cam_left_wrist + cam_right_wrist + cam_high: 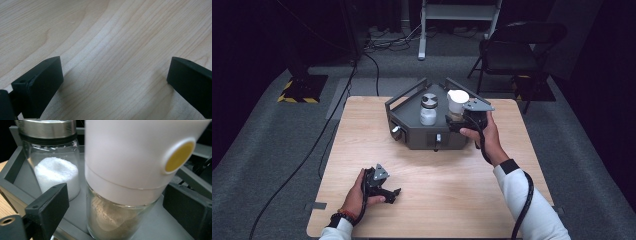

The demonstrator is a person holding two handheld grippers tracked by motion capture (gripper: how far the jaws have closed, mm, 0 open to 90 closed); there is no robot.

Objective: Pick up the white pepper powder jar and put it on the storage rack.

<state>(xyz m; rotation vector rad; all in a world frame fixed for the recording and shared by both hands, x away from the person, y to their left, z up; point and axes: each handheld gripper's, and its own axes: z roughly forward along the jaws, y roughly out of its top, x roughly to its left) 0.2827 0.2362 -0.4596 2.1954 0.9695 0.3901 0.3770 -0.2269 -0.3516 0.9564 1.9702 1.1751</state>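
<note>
Dark room all around, grey carpet, a folding chair point(517, 47) back at 1 o'clock and cables on the floor, with a light wood surface point(437, 185) in the middle. On the far half of that surface, about 12 o'clock, sat a grey angular tray point(412, 131) with raised walls.

Two containers stood inside the tray. First one was a glass shaker point(428, 108) with a shiny metal lid, roughly a third full of white grains, looked like salt or sugar but I couldn't tell which. Just beside it, toward 3 o'clock, was a glass jar point(117, 217) with a big white cap point(457, 100) that had a yellow round button on its side, and some pale beige powder piled in the bottom.

Right gripper point(460, 121) was at the tray's 3 o'clock side with its jaws spread wide on either side of the white-capped jar, not pinching it as far as I could see.

Left gripper point(388, 194) rested down at 7 o'clock on bare wood, jaws also wide apart with nothing between them, well apart from the tray.
</note>
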